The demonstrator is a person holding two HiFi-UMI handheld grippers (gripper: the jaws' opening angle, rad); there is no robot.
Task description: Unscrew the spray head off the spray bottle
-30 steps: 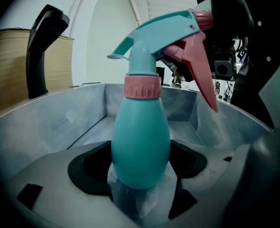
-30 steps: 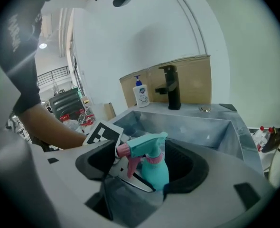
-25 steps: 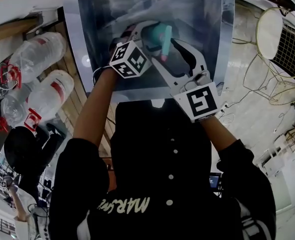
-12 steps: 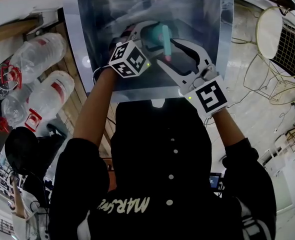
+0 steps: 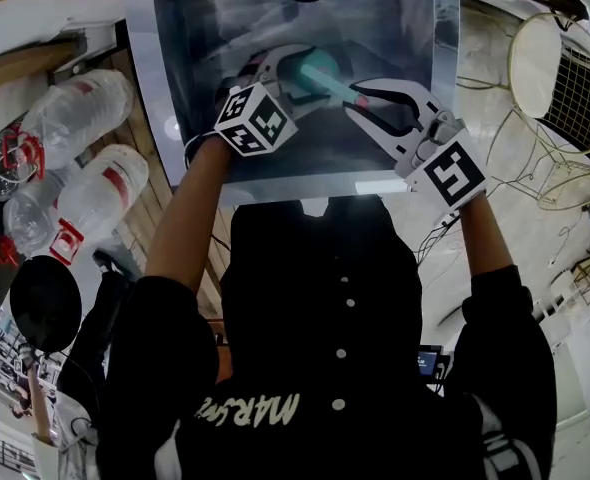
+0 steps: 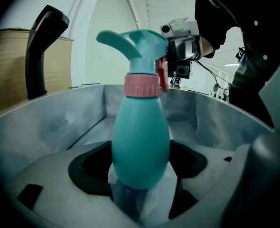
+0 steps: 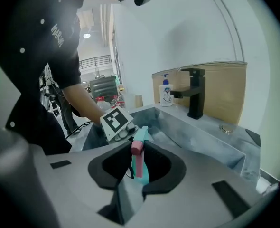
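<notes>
The left gripper (image 6: 140,186) is clamped on the lower belly of the teal egg-shaped plastic spray bottle (image 6: 141,137), which stands upright between its jaws over the grey metal sink (image 6: 59,122). The right gripper (image 7: 139,164) has just been closing its jaws. The teal spray head with a pink trigger (image 7: 138,151) sits between them, and the pads look to be pinching it.

In the head view the bottle is at 12 o'clock from the person. The left gripper reaches in from 7 o'clock and the right from 4 o'clock.

To do the unscrewing well, I judge that the left gripper should only brace the body. The right should roll about the line of the neck, so the pink ribbed collar (image 6: 141,85) turns rather than the head being levered sideways. The grip is out on the slim trigger end and may slip or flex; a bite closer to the collar would likely carry the twist better.

- **Thread:** no view shows whether the collar has loosened.
- **Bottle base:** it is buried in the left jaws.
- **Head view:** the left marker cube (image 5: 256,118) covers much of the bottle.
- **Right pads:** the head itself partly masks where they touch it.
</notes>
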